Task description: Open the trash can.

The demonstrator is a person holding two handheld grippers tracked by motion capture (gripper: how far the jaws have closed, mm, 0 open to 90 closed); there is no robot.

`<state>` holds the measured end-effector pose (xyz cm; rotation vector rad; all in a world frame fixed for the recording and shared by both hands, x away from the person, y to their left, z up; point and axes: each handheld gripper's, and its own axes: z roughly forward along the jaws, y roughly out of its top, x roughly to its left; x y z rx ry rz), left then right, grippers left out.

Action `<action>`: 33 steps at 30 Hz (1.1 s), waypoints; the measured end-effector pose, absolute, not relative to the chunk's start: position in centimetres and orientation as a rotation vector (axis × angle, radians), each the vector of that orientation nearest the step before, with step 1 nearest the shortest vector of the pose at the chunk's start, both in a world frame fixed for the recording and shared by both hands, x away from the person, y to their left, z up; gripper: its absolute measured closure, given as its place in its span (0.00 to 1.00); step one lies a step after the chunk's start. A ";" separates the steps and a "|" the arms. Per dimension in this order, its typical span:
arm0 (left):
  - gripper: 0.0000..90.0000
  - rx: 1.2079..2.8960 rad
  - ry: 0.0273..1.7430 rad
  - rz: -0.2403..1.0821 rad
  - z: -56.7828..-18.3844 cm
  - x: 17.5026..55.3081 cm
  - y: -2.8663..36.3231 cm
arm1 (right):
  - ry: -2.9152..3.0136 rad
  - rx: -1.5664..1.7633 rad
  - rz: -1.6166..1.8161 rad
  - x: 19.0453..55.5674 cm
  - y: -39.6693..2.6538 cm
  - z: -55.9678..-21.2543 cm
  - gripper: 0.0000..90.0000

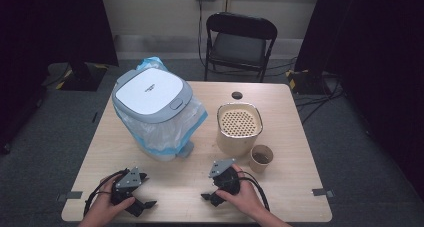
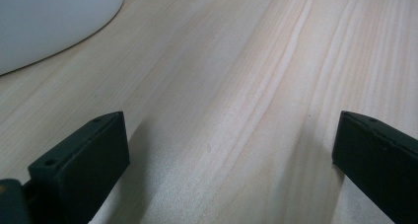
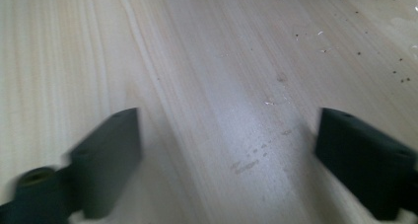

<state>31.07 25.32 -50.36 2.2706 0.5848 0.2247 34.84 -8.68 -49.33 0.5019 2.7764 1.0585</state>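
On the near edge of the desk (image 1: 280,112), in the high view, the left tongs (image 1: 141,192) and the right tongs (image 1: 212,187) both rest low in the person's hands, each standing open and empty. Nearest the right tongs stands a small brown paper cup (image 1: 261,158), touching or just beside a taller beige container with a perforated lid (image 1: 239,128). Farther left stands a white-lidded bin lined with a plastic bag (image 1: 152,112).

In the left gripper view, the two black jaws stand wide apart over bare wood, nothing between them; the curved white base of the bin (image 2: 49,21) shows at upper left.

In the right gripper view, the jaws likewise stand well apart over the desk, holding nothing; small crumbs (image 3: 360,41) speckle the wood at upper right.

The cup looks light and thin-walled, so it would likely crush or tip under a hard squeeze; a gentle pinch across its rim or upper wall seems best.
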 end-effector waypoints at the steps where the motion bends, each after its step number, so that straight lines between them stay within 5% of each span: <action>1: 0.00 2.272 0.582 0.222 -50.4 31.1 25.3 | 2.805 0.495 1.065 34.9 -8.8 -48.9 0.19; 33: 0.00 2.272 0.582 0.224 -50.4 31.1 25.3 | 2.879 0.443 1.114 38.3 -8.5 -39.1 0.18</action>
